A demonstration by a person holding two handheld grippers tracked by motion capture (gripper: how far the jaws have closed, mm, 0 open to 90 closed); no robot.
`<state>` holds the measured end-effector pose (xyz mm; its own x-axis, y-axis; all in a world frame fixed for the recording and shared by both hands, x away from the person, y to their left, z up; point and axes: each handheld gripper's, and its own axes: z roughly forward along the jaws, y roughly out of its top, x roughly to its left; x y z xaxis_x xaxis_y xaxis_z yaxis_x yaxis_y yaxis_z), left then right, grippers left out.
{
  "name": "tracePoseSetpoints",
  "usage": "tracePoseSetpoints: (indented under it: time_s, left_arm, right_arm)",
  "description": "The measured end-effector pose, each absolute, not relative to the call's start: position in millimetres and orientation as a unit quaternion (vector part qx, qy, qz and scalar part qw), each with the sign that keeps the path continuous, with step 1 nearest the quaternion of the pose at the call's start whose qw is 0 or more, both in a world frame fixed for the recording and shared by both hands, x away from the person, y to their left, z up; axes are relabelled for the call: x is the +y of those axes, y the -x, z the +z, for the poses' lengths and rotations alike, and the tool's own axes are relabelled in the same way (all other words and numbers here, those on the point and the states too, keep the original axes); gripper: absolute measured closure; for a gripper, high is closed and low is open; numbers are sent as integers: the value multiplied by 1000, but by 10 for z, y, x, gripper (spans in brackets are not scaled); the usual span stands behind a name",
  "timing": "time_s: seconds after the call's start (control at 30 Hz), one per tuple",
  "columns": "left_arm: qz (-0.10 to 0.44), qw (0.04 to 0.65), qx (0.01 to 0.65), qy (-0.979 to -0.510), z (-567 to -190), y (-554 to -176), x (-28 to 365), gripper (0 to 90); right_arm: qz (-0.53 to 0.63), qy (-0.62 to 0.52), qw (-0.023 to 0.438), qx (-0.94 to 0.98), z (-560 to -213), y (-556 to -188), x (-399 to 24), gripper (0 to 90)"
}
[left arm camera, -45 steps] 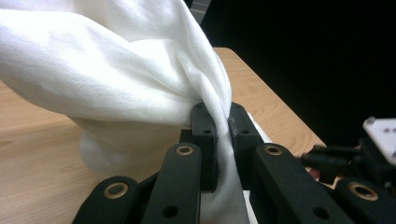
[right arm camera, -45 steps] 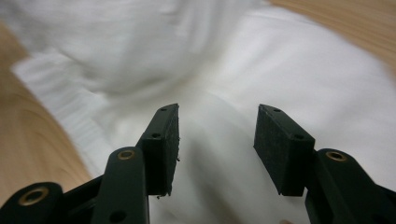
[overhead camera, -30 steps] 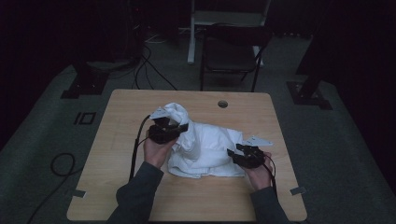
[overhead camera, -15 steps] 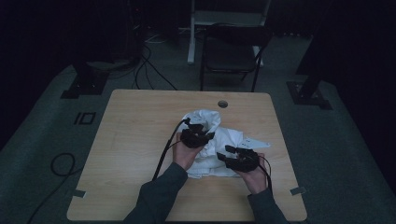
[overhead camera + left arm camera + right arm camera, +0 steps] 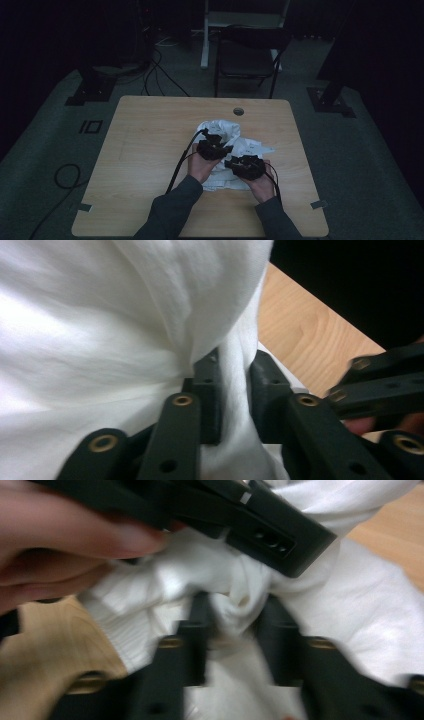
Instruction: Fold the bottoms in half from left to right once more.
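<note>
Bunched white cloth (image 5: 227, 150) mid-bench (image 5: 150, 150), pinched by both: left hand-held gripper (image 5: 214, 149) on its far-left fold, right hand-held gripper (image 5: 245, 166) nearer, just beside. Guessing fold line runs between them.

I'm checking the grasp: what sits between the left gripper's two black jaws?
In the left gripper view, a pinched fold of the crumpled white cloth fills the gap in the left gripper, both jaws pressing on it.

No text, label, brand, number or sign can be read anywhere in these dim views.
</note>
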<state>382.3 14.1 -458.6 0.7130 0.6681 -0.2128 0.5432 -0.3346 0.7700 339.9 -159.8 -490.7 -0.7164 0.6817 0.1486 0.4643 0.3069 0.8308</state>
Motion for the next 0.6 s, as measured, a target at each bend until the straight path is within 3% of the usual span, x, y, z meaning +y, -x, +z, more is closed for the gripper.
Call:
tracePoseSetpoints:
  time_s: [0.07, 0.37, 0.47, 0.6]
  left_arm:
    - [61, 446, 365, -815, -4582, -3816, 158, 694]
    - [47, 505, 323, -799, -4354, -3643, 358, 509]
    - [84, 524, 331, -781, -4269, -3603, 591, 502]
    - [163, 475, 386, -774, -4369, -3715, 891, 529]
  right_arm:
    - [456, -369, 123, 800, -4964, -3430, -1579, 860]
    - [437, -407, 119, 794, -5142, -3436, -1708, 872]
    - [438, -411, 117, 791, -5158, -3431, -1744, 871]
    - [438, -410, 116, 792, -5147, -3424, -1769, 870]
